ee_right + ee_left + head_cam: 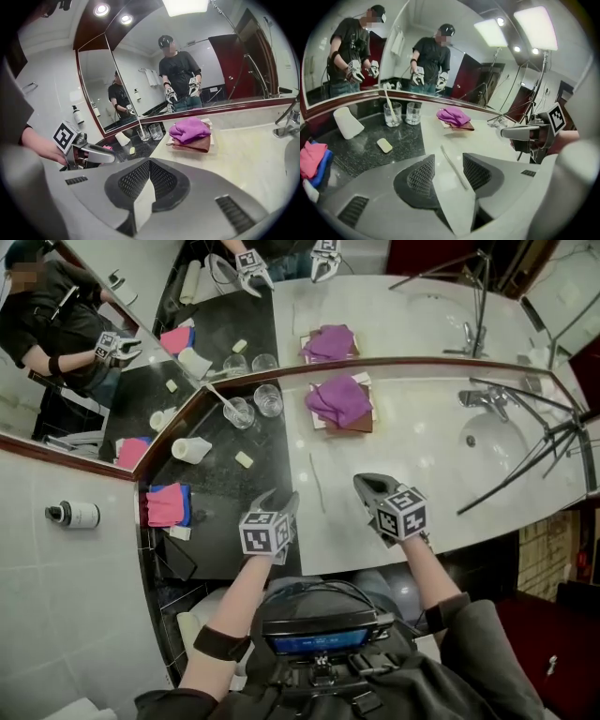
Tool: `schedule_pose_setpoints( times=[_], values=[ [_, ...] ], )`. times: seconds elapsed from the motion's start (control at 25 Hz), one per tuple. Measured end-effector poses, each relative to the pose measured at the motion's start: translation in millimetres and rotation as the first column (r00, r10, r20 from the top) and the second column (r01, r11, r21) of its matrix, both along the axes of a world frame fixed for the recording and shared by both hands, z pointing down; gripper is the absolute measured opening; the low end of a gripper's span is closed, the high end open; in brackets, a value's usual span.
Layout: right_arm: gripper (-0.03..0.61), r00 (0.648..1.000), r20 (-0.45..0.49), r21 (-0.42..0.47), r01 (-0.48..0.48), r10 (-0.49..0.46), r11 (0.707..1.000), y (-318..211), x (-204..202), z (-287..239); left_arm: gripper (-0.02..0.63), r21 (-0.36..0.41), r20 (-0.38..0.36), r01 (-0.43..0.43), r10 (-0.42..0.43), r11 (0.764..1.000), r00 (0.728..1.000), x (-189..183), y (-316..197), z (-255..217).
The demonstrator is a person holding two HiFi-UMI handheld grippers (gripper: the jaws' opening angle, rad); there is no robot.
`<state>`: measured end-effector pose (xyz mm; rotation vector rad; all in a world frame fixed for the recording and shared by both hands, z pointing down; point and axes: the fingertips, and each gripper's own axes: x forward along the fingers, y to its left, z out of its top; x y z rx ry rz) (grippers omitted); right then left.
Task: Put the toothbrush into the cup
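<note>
The toothbrush (317, 482) lies flat on the pale part of the table (412, 446), running roughly from twelve to six o'clock as seen from above. The left gripper (278, 500) hangs close at its eight o'clock with jaws spread wide. Down its own view the toothbrush shows on the table in the gap between them, neither jaw pressing on it. The right gripper (149, 165) sits at about three o'clock of the toothbrush, jaws closed tight together with nothing caught in them. Well apart, at ten o'clock on the dark stone, stands a clear cup (240, 412) with a white brush (216, 395) leaning in it, and a second clear cup (268, 400) stands just beside it. A bar of soap (244, 459) lies nearer, and a purple towel (339, 399) sits at twelve o'clock.
</note>
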<state>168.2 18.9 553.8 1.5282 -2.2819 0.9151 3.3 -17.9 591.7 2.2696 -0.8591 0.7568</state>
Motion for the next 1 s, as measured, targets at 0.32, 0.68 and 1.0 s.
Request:
schedule_pose_setpoints(
  times=[0.32, 0.68, 1.0],
  values=[
    [0.020, 0.999, 0.028, -0.043, -0.017, 0.018, 0.999, 15, 19, 26, 0.190, -0.175, 0.129, -0.019, 0.042, 0.984, 0.991, 51, 8, 54],
    [0.020, 0.997, 0.051, -0.061, -0.061, 0.065, 0.996, 28, 43, 38, 0.190, -0.284, 0.234, 0.040, 0.029, 0.958, 0.972, 73, -1, 102],
    [0.020, 0.995, 0.045, -0.080, -0.082, 0.086, 0.993, 33, 66, 49, 0.189, -0.300, 0.330, 0.060, 0.044, 0.952, 0.943, 80, -12, 123]
  ],
)
